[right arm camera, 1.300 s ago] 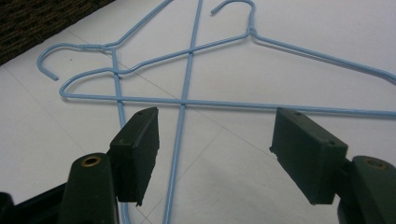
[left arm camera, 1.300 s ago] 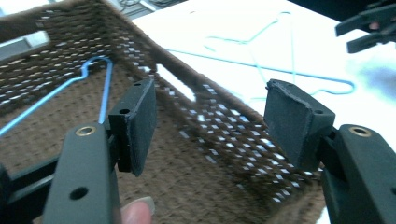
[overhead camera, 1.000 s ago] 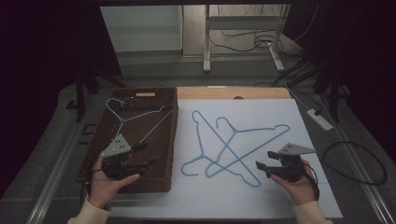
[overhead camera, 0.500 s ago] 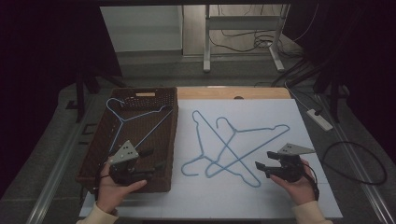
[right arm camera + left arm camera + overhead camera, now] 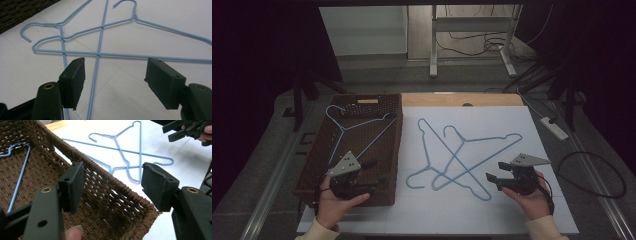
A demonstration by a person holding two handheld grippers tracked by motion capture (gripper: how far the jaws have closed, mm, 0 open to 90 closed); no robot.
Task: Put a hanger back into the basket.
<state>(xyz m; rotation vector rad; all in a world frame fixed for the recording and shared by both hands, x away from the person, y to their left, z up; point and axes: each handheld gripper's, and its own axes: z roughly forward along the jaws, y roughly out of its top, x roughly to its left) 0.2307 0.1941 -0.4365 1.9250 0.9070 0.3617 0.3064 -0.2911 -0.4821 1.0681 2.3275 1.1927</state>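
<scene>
At the left of the high view a brown wicker basket (image 5: 388, 150) stands on the surface (image 5: 472, 215), touching the left edge of a white mat (image 5: 492, 220). One blue wire hanger (image 5: 354, 129) lies flat inside the basket, in its far half, its hook toward the far left corner. The left gripper (image 5: 379, 171) hangs over the basket's near end, held in the person's left hand (image 5: 337, 205); its jaws stand spread wide with nothing between them, and in the left gripper view they straddle the air above the basket's near right corner, pointing toward the mat. Just right of the basket, on the mat, two more blue hangers (image 5: 462, 155) lie crossed over each other, their hooks toward the far side and their long bars running down toward the near right. At the right, the right gripper (image 5: 494, 172) sits in the right hand (image 5: 532, 202) low over the mat, near the hangers' near right ends, its jaws aimed left at them. Those jaws are also spread apart and grip nothing; in the right gripper view one hanger's straight wire (image 5: 96, 75) runs along the mat between them, untouched.
</scene>
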